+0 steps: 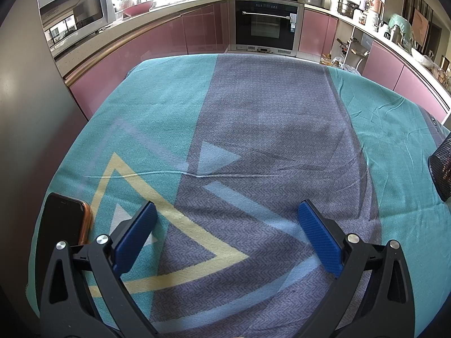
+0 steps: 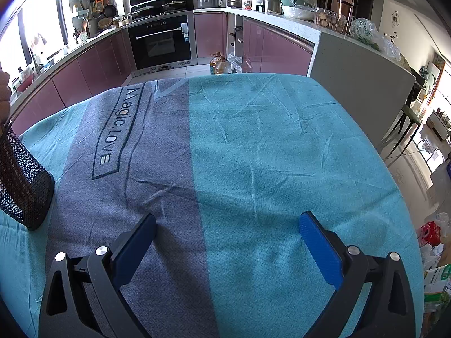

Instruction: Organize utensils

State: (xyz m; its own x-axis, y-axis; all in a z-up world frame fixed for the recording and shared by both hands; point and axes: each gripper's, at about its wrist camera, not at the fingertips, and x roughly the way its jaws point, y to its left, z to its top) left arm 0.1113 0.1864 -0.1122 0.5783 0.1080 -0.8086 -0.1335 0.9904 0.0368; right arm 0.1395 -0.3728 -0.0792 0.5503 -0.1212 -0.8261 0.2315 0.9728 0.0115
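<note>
Grippers above a cloth-covered table, both with jaws spread wide and holding nothing.
Left gripper (image 1: 227,211) hovers over the cloth (image 1: 267,118); a phone (image 1: 63,219) lies at the table's near left edge. Right gripper (image 2: 228,222) faces the woven lettering "Magic.LOVE" (image 2: 117,131); a black mesh utensil holder (image 2: 22,180) stands beside it, a hand (image 2: 4,90) above.

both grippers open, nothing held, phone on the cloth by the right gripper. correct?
Wrong on one point: the phone lies by the left gripper, as the left wrist view shows. The rest stands: both the left and the right gripper have open jaws holding nothing.
</note>
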